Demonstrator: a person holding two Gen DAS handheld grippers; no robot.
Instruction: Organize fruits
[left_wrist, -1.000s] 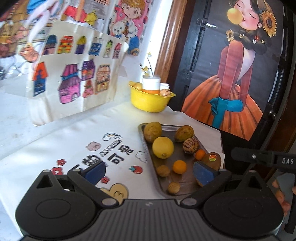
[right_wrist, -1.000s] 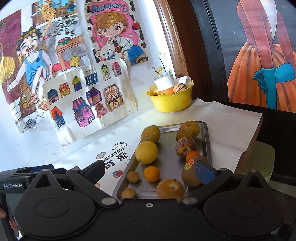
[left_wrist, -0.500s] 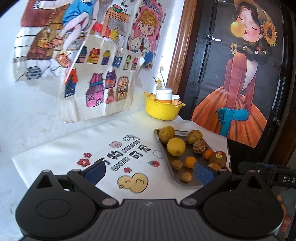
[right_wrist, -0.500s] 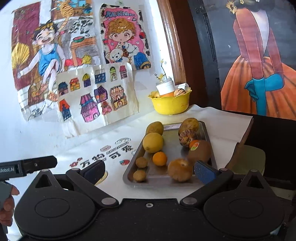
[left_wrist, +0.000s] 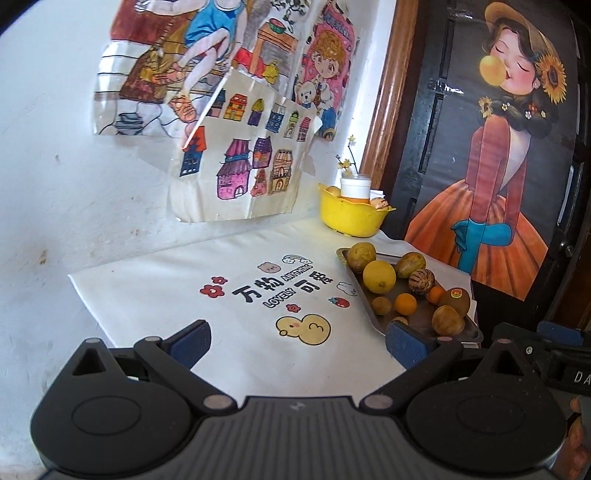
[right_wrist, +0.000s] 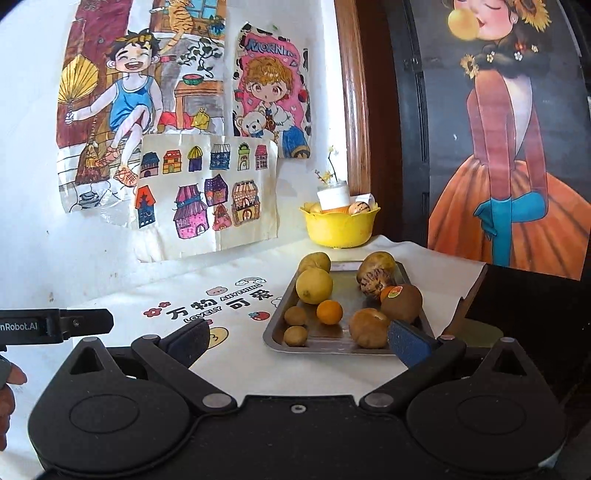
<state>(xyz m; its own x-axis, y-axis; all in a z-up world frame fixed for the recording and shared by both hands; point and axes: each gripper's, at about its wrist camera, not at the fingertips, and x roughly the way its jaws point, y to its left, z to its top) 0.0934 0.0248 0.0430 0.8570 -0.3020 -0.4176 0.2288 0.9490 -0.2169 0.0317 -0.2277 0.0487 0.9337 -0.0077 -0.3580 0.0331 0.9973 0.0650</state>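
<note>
A metal tray lies on the right of a white printed cloth. It holds several fruits: a yellow lemon, a small orange, a kiwi with a sticker, a striped brown fruit and several small brown ones. My left gripper is open and empty, above the cloth left of the tray. My right gripper is open and empty, just in front of the tray's near edge.
A yellow bowl with a white jar and small items stands behind the tray by the wall. Drawings hang on the white wall. The table's right edge drops off beside a dark door with a poster.
Both grippers have pulled back and up from the tray, so it looks smaller and farther. The fruits have not moved. Both grippers stay open.
</note>
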